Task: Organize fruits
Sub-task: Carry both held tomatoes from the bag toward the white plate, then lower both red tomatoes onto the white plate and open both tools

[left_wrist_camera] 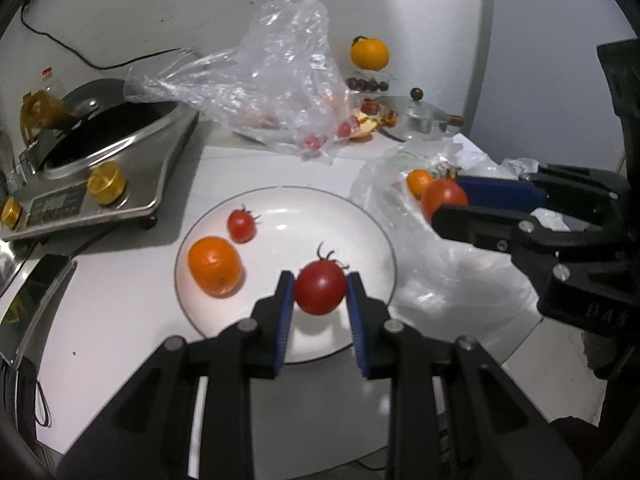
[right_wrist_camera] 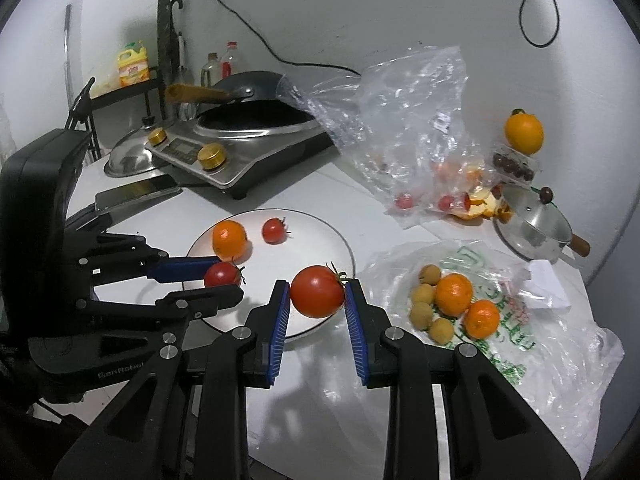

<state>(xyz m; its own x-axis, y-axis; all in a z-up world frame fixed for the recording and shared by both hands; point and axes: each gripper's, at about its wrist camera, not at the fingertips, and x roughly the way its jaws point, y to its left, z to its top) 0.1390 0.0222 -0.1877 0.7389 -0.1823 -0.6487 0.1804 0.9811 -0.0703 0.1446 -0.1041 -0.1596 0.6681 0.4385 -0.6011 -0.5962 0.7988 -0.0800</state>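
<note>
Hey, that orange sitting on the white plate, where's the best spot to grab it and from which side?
Grip the orange across its round middle, coming from above. It lies alone on the plate, clear of the small tomato, so fingers fit either side.

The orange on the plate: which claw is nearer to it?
Left. The left claw, gripping a small tomato, sits just beside the orange; the right claw holds a bigger tomato farther across the plate.

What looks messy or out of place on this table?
Orange peel scraps lie loose beside the small lidded pot, partly under a crumpled clear plastic bag leaning over the cooker.
</note>
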